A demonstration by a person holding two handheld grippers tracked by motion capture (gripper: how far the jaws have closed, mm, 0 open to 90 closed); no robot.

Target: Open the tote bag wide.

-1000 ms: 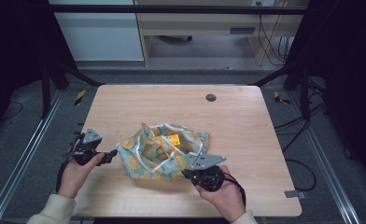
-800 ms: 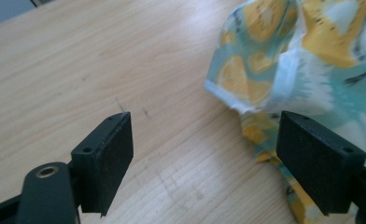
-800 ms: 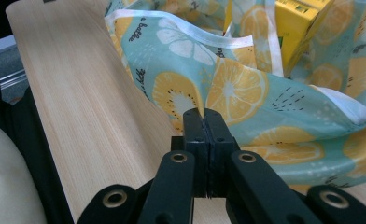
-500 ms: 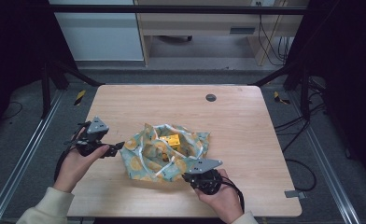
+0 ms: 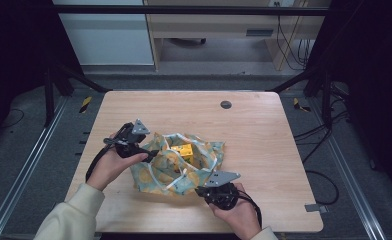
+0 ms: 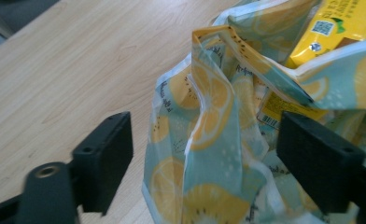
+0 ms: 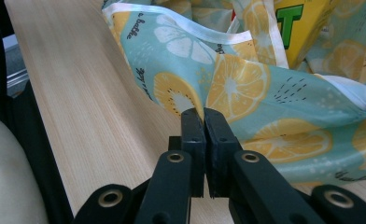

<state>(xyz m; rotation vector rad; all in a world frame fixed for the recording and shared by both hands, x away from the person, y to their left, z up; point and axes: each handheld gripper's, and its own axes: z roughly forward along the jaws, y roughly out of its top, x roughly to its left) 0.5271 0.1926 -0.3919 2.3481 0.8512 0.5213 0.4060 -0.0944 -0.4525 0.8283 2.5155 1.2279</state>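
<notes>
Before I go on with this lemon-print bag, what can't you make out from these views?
- Yellow carton: its lower part is hidden by the bag, high view; cut off by the top edge, left gripper view.
- Carton lettering: too small, high view.
- Right tongs: shut at a fold; cloth between the pads hidden.

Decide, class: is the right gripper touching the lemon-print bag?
Touching. In the right gripper view the right gripper has its jaws shut on a fold of the lemon-print bag, the fabric pinched between them with no gap.

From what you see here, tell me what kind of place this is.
Probably a lab recording station: a bare wooden table inside a dark metal frame, loose cables behind, and black-and-yellow floor tape.
</notes>
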